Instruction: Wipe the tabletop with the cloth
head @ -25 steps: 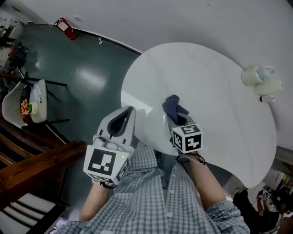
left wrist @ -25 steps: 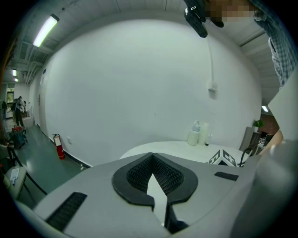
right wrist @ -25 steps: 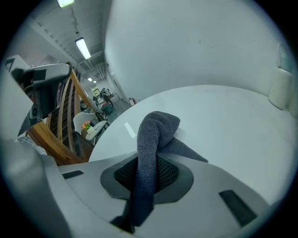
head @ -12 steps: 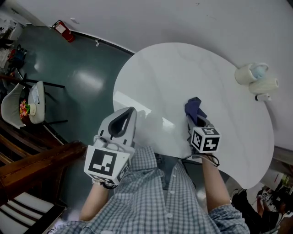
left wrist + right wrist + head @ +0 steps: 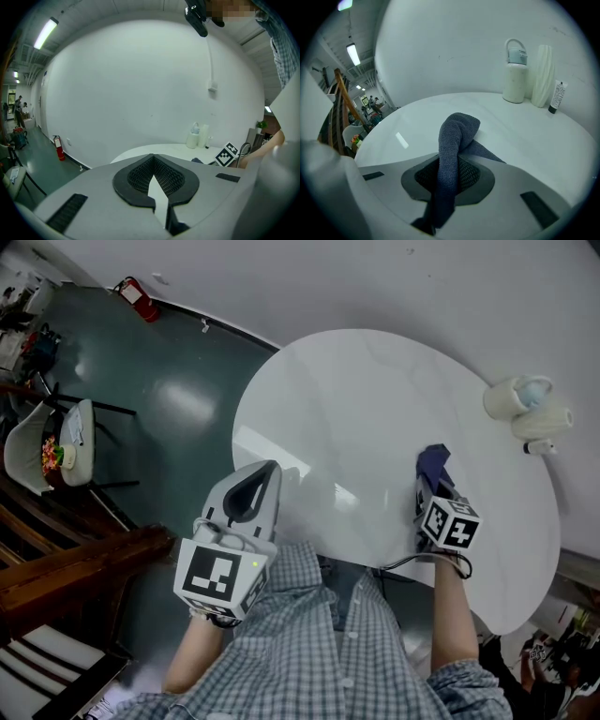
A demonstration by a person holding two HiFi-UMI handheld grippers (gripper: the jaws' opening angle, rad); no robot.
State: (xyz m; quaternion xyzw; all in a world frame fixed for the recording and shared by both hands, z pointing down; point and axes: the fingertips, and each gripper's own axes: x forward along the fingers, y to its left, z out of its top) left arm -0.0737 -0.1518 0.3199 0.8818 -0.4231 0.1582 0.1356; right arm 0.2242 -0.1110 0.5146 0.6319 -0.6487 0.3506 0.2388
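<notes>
Head view shows the wipe under way: the right gripper (image 5: 433, 491) presses the cloth (image 5: 432, 461) onto the table (image 5: 366, 390) at the near right part of the round white top, well apart from the bottle (image 5: 514, 396) and the other white items by the far right edge. In the right gripper view its jaws are clamped on a fold of the dark blue-grey cloth, which rises between the pads, loops over ahead of the tips and trails down onto the surface. Only that small wad seems to touch the top. The left gripper (image 5: 263, 471) hangs by the near left edge, clear of the surface. The left gripper view shows its jaws together with nothing between them, so it takes no part. No dirt or wet streak shows on the top, so how much is done cannot be read. The step in hand looks like a stroke along the near right side. The next move probably calls for steady downward pressure and a firm clamp while the cloth sweeps across the middle and far parts in overlapping passes. It should turn short of the bottle so as not to knock it.
</notes>
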